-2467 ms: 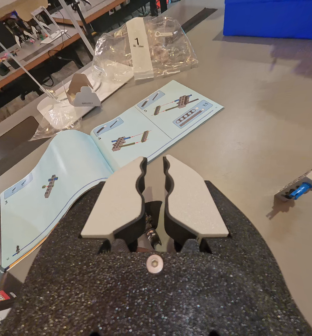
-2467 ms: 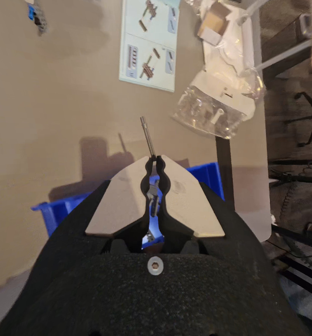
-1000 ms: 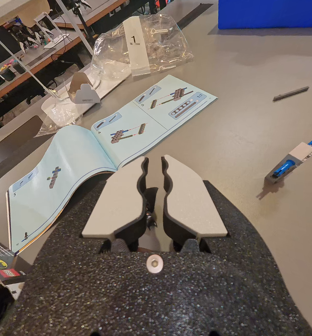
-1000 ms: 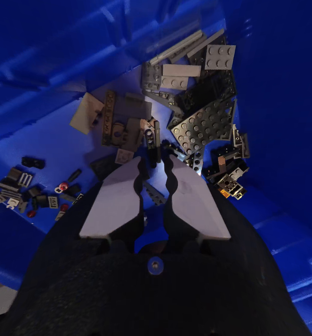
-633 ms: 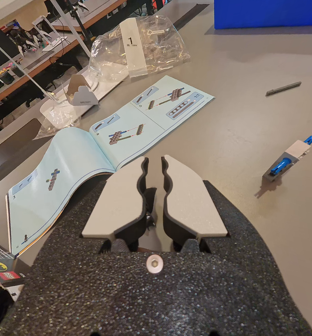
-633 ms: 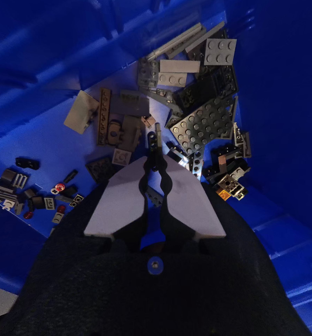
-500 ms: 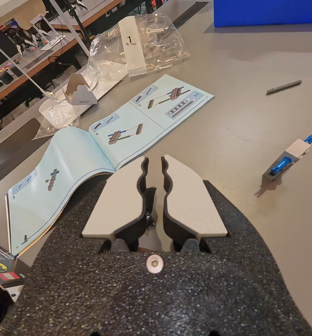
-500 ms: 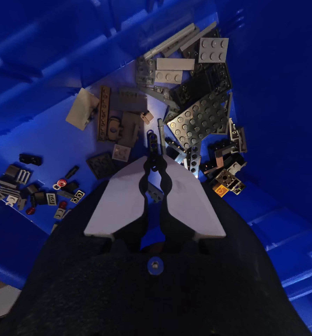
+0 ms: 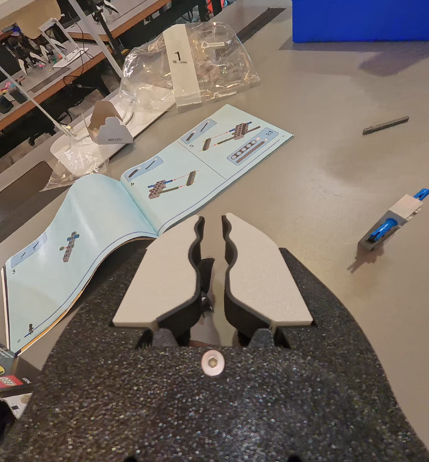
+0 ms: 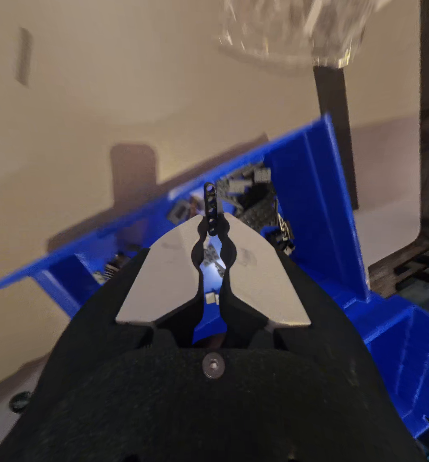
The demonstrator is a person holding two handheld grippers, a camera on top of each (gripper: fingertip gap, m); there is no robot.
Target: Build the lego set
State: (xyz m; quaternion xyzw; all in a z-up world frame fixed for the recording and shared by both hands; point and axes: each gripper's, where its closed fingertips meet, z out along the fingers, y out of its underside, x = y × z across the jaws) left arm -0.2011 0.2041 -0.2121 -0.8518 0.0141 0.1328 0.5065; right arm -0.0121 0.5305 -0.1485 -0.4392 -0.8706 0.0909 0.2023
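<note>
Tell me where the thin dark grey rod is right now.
In the left wrist view, the thin dark grey rod lies alone on the table, far right, beyond the grey-and-blue brick piece and right of the open booklet.

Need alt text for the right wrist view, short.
The right tool grips a black strip with a row of holes by its lower end, above a blue bin of dark and grey toy bricks. The bin sits on a tan table; the picture is blurred.

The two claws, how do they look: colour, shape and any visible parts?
Both look alike. The left claw and the right claw each have a rough, speckled black body with one round silver screw in the middle. Two flat pale grey fingers taper forward, and their inner edges carry wavy black pads. No cables, sleeves or markings show.
</note>
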